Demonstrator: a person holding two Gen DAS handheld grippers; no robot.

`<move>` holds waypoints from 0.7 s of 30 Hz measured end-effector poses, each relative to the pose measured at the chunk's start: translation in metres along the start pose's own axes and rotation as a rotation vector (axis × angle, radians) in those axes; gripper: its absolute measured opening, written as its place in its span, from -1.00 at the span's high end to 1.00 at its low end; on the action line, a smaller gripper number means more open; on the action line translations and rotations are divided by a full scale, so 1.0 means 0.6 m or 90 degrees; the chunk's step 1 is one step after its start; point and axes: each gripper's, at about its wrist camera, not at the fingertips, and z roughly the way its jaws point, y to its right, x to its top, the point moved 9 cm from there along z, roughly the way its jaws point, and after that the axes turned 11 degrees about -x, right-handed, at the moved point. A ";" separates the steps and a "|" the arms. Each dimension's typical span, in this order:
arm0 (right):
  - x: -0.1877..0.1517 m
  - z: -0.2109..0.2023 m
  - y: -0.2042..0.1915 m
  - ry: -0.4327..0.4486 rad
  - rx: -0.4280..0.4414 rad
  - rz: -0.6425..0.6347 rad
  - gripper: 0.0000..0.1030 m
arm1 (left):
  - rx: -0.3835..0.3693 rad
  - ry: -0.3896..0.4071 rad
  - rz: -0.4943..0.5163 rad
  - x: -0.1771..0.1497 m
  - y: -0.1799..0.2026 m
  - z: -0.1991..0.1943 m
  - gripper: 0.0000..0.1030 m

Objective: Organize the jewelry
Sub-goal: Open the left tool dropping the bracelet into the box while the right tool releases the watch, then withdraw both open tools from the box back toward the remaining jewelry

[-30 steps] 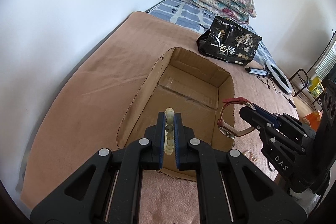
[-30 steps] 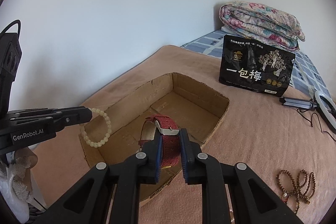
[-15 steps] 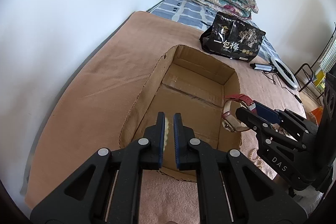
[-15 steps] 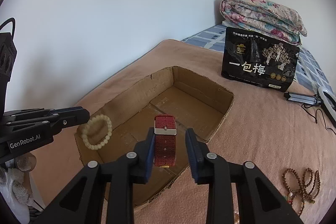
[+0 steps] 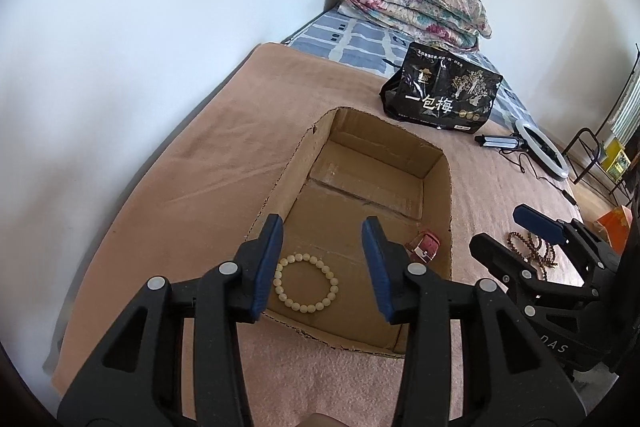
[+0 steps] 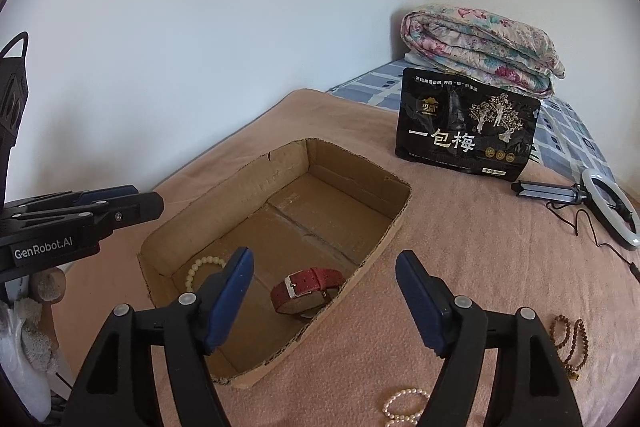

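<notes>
A shallow cardboard box [image 5: 432,163] [image 6: 256,171] sits on the tan blanket. On its floor lie a cream bead bracelet [image 5: 306,283] [image 6: 200,267] and a red-strapped watch [image 5: 426,247] [image 6: 308,289]. My left gripper [image 5: 322,259] hovers above the bracelet, jaws opening, with nothing between them. My right gripper [image 6: 324,291] hangs over the box's near right wall above the watch, jaws also opening and empty; it shows at the right of the left wrist view [image 5: 516,231].
Brown prayer beads [image 6: 570,341] [image 5: 532,251] and a pearl bracelet [image 6: 404,405] lie on the blanket right of the box. Behind stand a black snack bag [image 6: 466,123], a ring light [image 6: 612,207] with its cord, and a folded floral quilt [image 6: 480,47]. A white wall runs along the left.
Both grippers have opened. The bead bracelet dropped from the left one and the red watch from the right one; both now lie on the box floor.
</notes>
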 end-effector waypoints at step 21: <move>-0.040 -0.119 0.192 0.025 -0.097 0.064 -0.73 | -0.080 0.028 0.079 -0.006 0.145 -0.013 0.19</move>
